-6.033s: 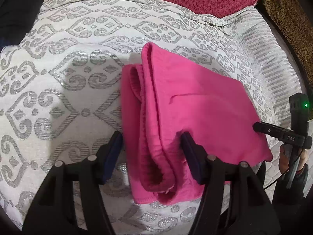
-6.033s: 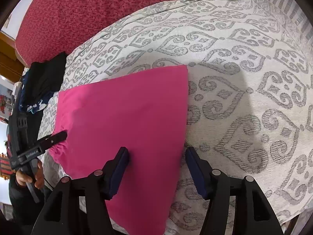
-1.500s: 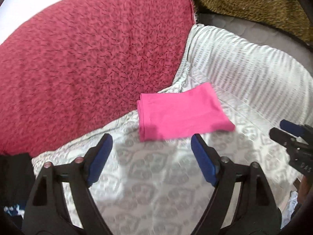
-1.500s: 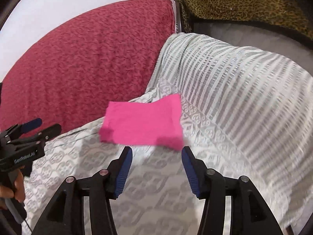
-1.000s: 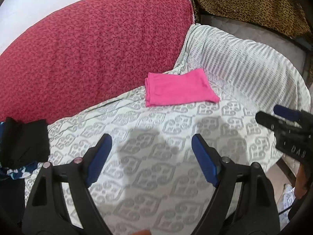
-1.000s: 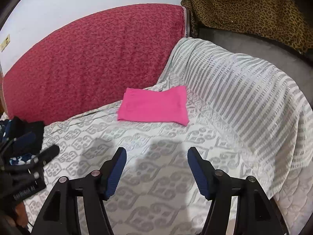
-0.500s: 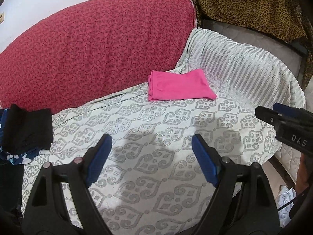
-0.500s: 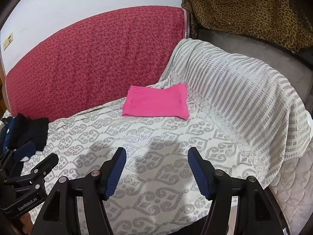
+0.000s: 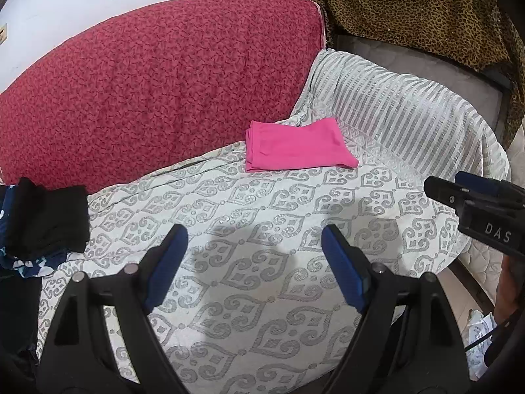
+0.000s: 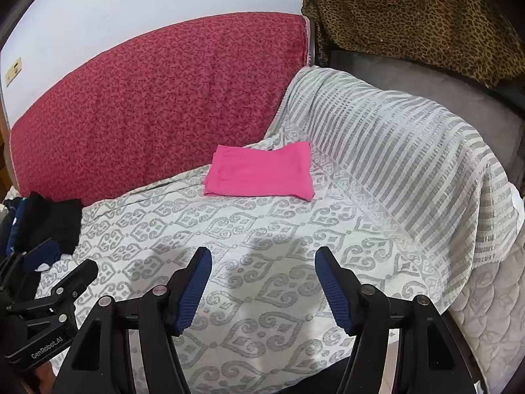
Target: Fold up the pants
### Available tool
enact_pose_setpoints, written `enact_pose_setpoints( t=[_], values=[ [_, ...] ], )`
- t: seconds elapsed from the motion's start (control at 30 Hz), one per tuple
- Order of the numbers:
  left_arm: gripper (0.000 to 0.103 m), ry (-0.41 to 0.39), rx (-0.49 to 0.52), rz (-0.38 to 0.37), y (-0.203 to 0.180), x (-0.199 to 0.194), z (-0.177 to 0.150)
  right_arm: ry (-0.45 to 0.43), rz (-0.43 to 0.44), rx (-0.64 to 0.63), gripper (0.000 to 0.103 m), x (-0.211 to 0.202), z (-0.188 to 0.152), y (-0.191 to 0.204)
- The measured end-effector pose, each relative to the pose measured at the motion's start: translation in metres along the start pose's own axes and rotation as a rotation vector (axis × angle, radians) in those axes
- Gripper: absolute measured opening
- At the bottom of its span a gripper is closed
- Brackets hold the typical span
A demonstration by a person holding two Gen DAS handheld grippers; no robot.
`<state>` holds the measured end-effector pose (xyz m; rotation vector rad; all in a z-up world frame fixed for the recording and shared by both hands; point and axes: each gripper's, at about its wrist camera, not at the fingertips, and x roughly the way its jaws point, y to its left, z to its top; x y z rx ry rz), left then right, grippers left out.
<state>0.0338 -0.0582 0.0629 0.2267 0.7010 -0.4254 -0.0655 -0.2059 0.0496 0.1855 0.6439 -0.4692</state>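
The pink pants lie folded into a flat rectangle at the far side of the patterned white bed cover, near the red backrest; they also show in the right wrist view. My left gripper is open and empty, well back from the pants above the cover. My right gripper is open and empty, also far from the pants. The right gripper shows at the right edge of the left wrist view, and the left gripper at the lower left of the right wrist view.
A red patterned backrest rises behind the cover. A pile of black and blue clothes sits at the left edge. A striped part of the cover drapes to the right. A leopard-print cloth hangs at the back right.
Both grippers let go of the folded pants and pulled back and up from them. The pants now lie far off, small in both views.
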Motion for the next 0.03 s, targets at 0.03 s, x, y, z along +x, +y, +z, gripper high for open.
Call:
enact_pose_setpoints(
  t=[0.03],
  values=[
    [0.084,0.002,0.000,0.000,0.0000,0.0002,-0.0002,0.001,0.000,0.001,0.067,0.0002,0.0000,-0.0002]
  ],
)
